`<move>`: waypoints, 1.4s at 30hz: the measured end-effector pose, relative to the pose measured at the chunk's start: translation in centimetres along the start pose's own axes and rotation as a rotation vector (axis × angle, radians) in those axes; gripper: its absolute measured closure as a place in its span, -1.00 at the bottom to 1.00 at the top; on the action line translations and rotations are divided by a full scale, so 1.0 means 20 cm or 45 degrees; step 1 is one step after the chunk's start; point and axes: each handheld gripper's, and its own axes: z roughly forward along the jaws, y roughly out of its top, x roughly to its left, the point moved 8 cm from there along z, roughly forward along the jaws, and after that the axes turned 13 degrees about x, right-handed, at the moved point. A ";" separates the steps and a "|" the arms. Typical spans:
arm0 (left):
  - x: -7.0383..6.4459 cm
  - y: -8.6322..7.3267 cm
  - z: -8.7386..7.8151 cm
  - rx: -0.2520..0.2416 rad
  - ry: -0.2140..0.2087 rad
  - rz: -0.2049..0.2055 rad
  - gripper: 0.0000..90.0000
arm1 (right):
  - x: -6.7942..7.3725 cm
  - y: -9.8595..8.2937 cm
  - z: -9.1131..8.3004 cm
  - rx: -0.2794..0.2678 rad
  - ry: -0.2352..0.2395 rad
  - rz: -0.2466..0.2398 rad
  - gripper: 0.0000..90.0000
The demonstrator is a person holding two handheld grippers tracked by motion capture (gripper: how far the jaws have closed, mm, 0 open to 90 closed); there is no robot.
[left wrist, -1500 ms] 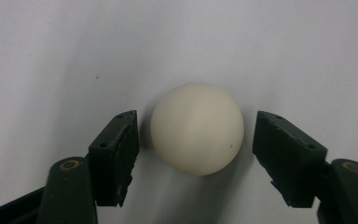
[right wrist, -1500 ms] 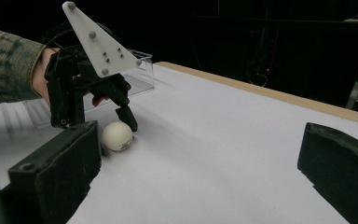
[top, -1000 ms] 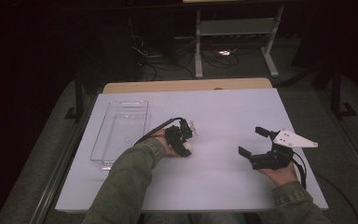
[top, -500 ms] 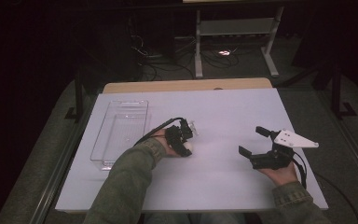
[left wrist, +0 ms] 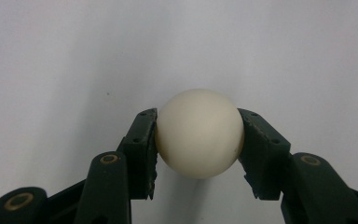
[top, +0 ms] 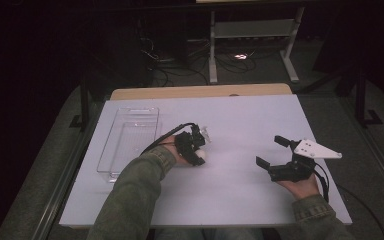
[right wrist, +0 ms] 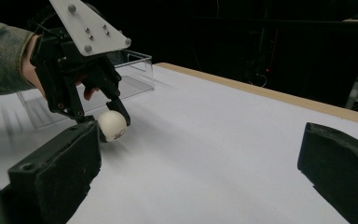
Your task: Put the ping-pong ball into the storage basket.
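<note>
Pinching a white ball, left hand-held gripper beside clear tray; right hand-held gripper spread.

- Looks like a lab or test room, dark all round.
- White-covered table lit at centre frame.
- Cables tangled on floor, upper centre.
- Metal stand at top.

Left claw clamped on white ball; right claw spread wide.

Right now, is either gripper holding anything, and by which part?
The left gripper is shut on the ball, pinching its two opposite sides. The right gripper is open and holds nothing.
</note>
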 end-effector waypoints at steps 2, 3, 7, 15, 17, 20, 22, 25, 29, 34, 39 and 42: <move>0.00 0.00 -0.01 -0.001 0.001 0.004 0.13 | 0.00 0.00 0.00 -0.001 0.000 -0.001 -1.00; 0.00 0.00 -0.01 0.003 0.004 0.010 0.13 | 0.00 0.00 0.00 -0.001 0.000 -0.002 -1.00; -0.02 0.00 -0.03 0.012 0.007 0.024 0.13 | 0.00 0.00 0.00 -0.002 0.000 0.000 -1.00; -0.04 0.01 -0.11 0.012 0.020 0.047 0.13 | 0.00 0.00 0.00 -0.004 -0.002 0.001 -1.00; -0.04 0.01 -0.12 0.016 0.023 0.052 0.13 | 0.00 0.00 0.00 -0.004 -0.002 0.001 -1.00; -0.04 0.00 -0.14 0.014 0.028 0.055 0.13 | -0.01 0.00 0.00 0.001 -0.005 0.003 -1.00; -0.04 0.00 -0.17 0.010 0.033 0.053 0.13 | -0.01 0.00 0.00 0.001 -0.009 -0.001 -1.00; -0.04 -0.01 -0.18 0.010 0.039 0.052 0.13 | -0.01 0.00 0.00 0.003 -0.008 0.002 -1.00; -0.03 -0.01 -0.25 -0.001 0.075 0.053 0.13 | -0.01 0.00 0.00 0.000 -0.009 0.005 -1.00; -0.02 -0.01 -0.31 -0.009 0.102 0.057 0.13 | -0.02 0.00 0.00 0.000 -0.013 0.004 -1.00; -0.02 0.00 -0.37 -0.009 0.122 0.065 0.13 | -0.01 0.00 -0.01 -0.002 -0.013 0.006 -1.00; -0.02 0.00 -0.41 -0.012 0.127 0.071 0.13 | -0.01 0.00 -0.01 -0.001 -0.013 0.008 -1.00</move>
